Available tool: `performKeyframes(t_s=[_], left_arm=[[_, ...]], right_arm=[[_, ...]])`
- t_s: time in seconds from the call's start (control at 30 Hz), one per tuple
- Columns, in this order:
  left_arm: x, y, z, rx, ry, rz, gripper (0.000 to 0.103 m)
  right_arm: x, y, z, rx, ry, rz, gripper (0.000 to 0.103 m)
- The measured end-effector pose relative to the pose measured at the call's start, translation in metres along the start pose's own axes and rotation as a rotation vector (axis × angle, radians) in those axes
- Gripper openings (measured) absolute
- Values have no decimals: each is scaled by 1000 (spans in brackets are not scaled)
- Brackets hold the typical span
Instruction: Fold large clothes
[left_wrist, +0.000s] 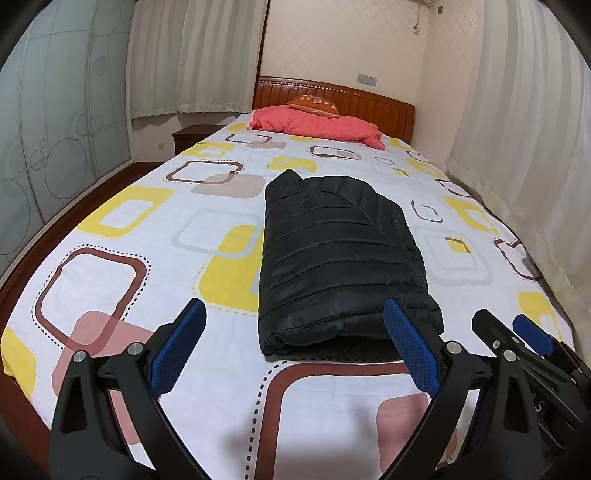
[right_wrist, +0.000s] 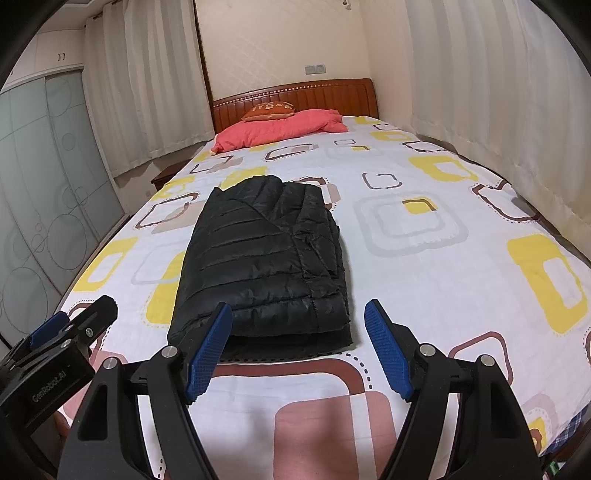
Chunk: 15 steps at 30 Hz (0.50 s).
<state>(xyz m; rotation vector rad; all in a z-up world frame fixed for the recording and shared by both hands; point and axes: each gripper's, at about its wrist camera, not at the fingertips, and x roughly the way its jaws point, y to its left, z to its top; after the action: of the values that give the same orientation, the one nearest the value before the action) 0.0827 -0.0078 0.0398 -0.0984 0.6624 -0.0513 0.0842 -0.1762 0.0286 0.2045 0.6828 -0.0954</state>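
A black quilted puffer jacket (left_wrist: 340, 254) lies folded into a long rectangle on the bed, lengthwise toward the headboard. It also shows in the right wrist view (right_wrist: 266, 254). My left gripper (left_wrist: 295, 343) is open and empty, hovering just short of the jacket's near edge. My right gripper (right_wrist: 299, 347) is open and empty, also just short of that near edge. The right gripper shows at the lower right of the left wrist view (left_wrist: 517, 339). The left gripper shows at the lower left of the right wrist view (right_wrist: 74, 325).
The bed (left_wrist: 122, 280) has a white sheet with yellow, brown and pink squares. A pink quilt (left_wrist: 314, 123) and an orange cushion (left_wrist: 314, 101) lie by the wooden headboard (left_wrist: 369, 101). Curtains (right_wrist: 498, 110) hang on the right, a glass wardrobe (left_wrist: 55, 147) stands left.
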Motion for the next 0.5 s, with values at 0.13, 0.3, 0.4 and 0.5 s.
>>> performKeyframes(t_s=[0.13, 0.3, 0.4, 0.5], left_arm=[[0, 0, 0, 1, 0, 0, 97], [1, 0, 0, -2, 3, -4, 97], [1, 1, -1, -3, 2, -6, 97], [1, 1, -1, -2, 3, -6, 97]], right_arm=[[0, 1, 0, -2, 0, 3, 73], [-1, 1, 0, -3, -3, 6, 73], [-2, 2, 0, -6, -8, 3, 73], [-2, 3, -1, -11, -10, -1, 73]])
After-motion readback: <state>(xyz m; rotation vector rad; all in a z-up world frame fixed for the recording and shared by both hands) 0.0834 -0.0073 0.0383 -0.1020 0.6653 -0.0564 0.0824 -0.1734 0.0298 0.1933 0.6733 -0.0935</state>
